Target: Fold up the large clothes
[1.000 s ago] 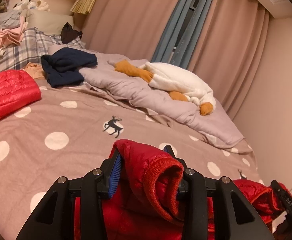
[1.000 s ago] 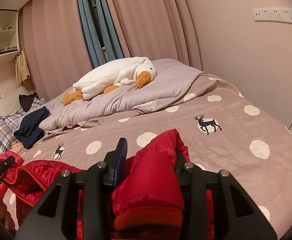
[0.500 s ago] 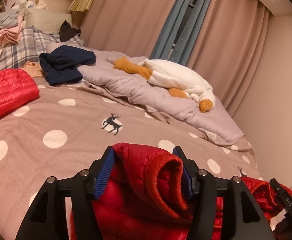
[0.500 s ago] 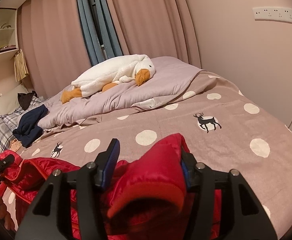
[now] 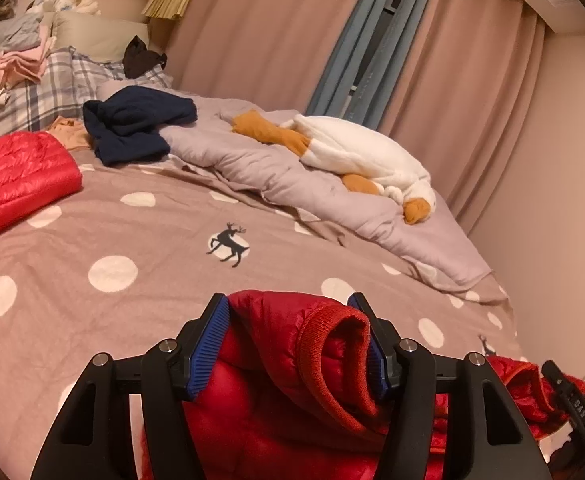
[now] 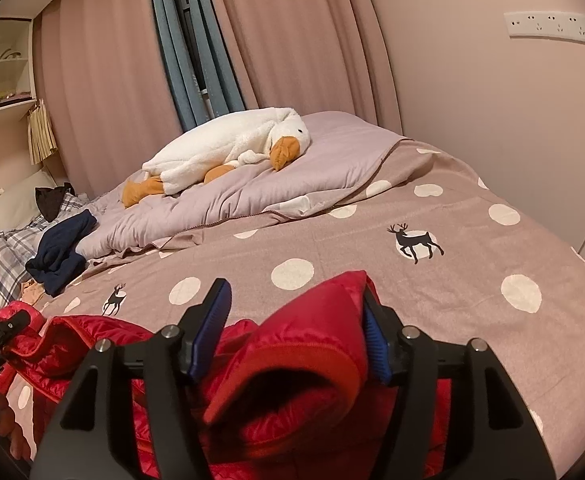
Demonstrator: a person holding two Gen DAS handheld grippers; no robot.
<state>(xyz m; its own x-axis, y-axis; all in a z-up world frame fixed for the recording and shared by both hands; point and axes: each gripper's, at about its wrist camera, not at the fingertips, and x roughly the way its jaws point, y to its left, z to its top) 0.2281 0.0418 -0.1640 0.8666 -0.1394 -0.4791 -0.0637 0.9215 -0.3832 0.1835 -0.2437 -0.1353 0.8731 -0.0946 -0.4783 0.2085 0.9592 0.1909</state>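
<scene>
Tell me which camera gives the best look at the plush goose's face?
The right wrist view. There the goose lies with its head turned toward the camera, so the orange beak and a dark eye show. In the left wrist view the goose lies head away; only its back, feet and the beak tip show.

Warm light fell on pink walls point(image 6: 472, 128) and pink curtains point(image 5: 276, 28) — a blue curtain point(image 6: 184, 52) between them, a bed point(image 5: 92, 240) below.

Home bedroom, polka-dot bed point(image 5: 112, 240), plush goose point(image 6: 228, 148), pink curtains point(image 5: 472, 80)
</scene>
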